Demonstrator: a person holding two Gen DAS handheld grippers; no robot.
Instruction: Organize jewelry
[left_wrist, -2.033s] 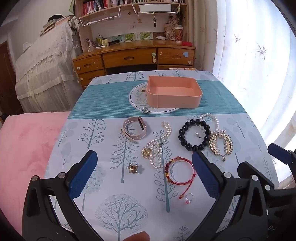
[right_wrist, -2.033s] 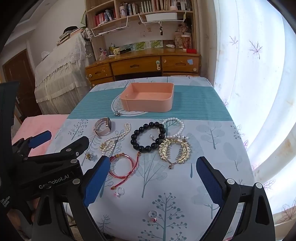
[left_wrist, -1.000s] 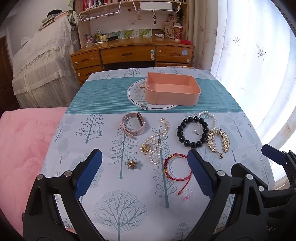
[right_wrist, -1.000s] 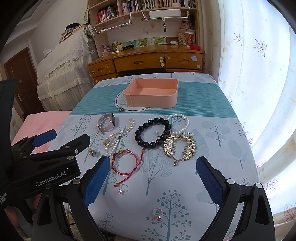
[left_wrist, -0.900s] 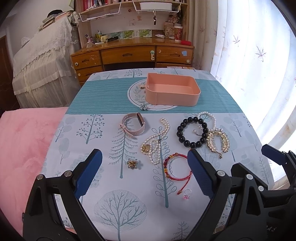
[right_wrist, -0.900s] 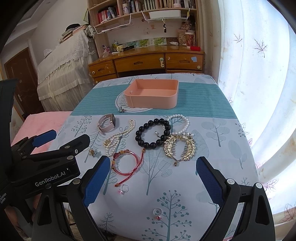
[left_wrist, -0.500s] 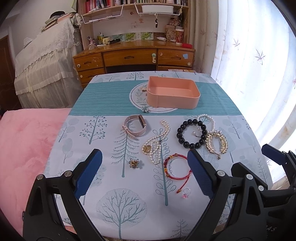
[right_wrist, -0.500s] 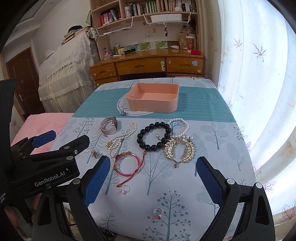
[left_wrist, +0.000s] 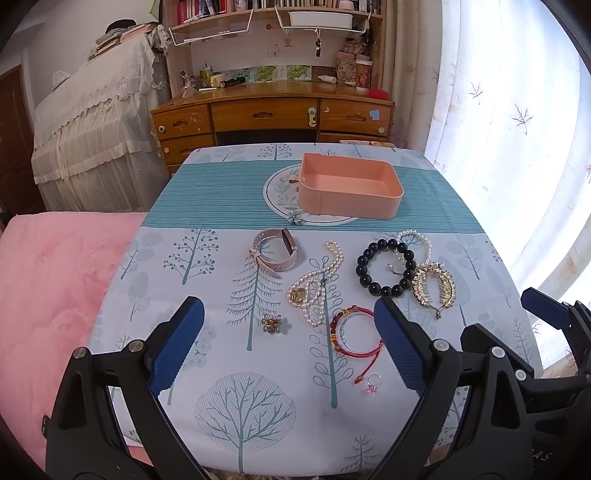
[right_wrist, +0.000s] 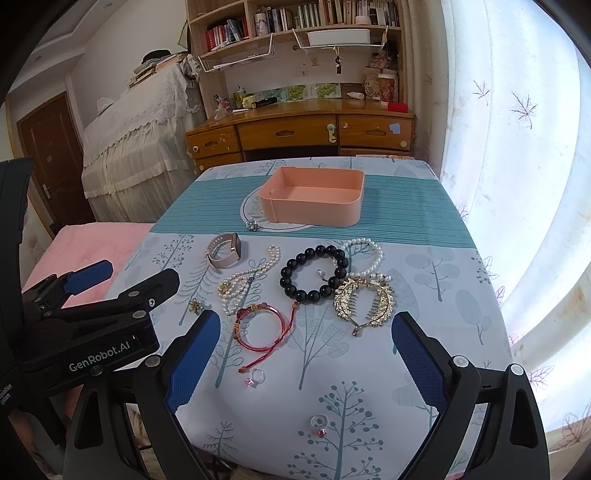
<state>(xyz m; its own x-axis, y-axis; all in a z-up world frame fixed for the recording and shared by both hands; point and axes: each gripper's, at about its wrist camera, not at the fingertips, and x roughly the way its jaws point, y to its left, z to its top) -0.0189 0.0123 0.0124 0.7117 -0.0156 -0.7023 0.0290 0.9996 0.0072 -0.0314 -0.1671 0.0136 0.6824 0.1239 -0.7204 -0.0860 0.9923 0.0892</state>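
Observation:
An empty pink box (left_wrist: 351, 192) (right_wrist: 314, 201) sits at the far middle of the table. Nearer lie a pink watch (left_wrist: 275, 253), a pearl necklace (left_wrist: 314, 288), a black bead bracelet (left_wrist: 386, 267), a pearl bracelet (left_wrist: 415, 240), a gold hair comb (left_wrist: 434, 288), a red cord bracelet (left_wrist: 356, 332), a gold brooch (left_wrist: 271, 323) and a ring (left_wrist: 373, 380). A second ring (right_wrist: 319, 424) lies close to me. My left gripper (left_wrist: 288, 349) is open and empty above the near table. My right gripper (right_wrist: 306, 358) is open and empty beside it.
A small flower brooch (left_wrist: 294, 218) lies in front of the box. A pink blanket (left_wrist: 55, 280) lies left of the table. A wooden desk (left_wrist: 273, 114) stands behind it. A curtained window (left_wrist: 517, 129) is on the right.
Both grippers have drawn back and risen a little, so the table looks slightly farther. The jewelry has not moved. Both stay open.

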